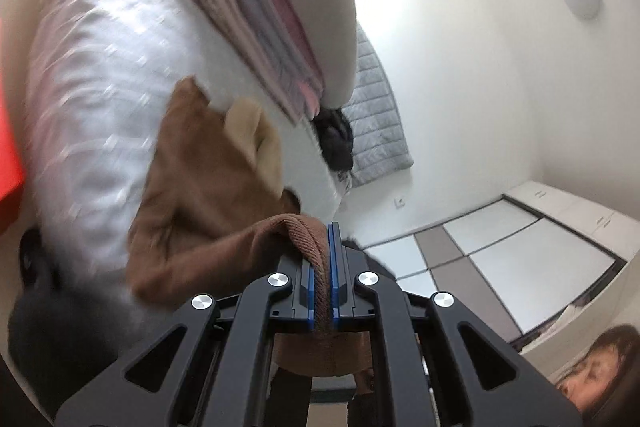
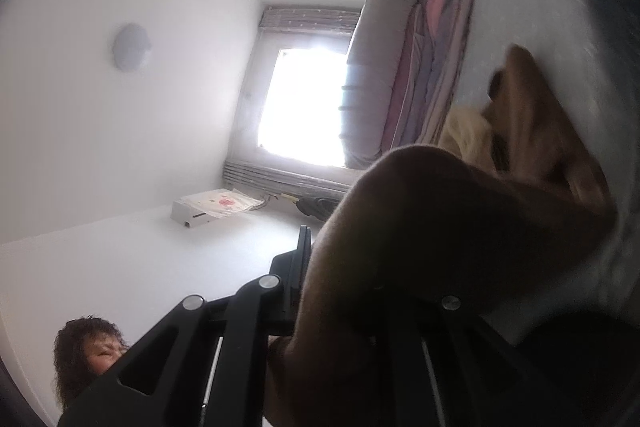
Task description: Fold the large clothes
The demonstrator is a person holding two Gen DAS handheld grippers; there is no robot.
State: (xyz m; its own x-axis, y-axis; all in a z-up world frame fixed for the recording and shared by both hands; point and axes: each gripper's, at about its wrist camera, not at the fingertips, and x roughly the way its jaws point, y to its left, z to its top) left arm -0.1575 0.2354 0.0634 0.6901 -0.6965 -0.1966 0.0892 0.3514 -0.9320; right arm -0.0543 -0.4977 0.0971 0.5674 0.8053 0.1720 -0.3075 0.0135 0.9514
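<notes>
Left gripper (image 1: 325,275), black frame with blue pads, jaws clamped on ribbed hem of brown knit garment (image 1: 192,211); garment trails away over white patterned bedspread (image 1: 92,75). Right gripper (image 2: 340,267) mostly buried under same brown knit garment (image 2: 440,247), jaws closed on its fabric. Folded stack of pink, grey and beige bedding (image 1: 304,23) lies beyond on bed

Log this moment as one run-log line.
left gripper: shut on brown sweater | right gripper: shut on brown sweater, draped over its fingers | sweater: lifted over bed | folded stack: behind
</notes>
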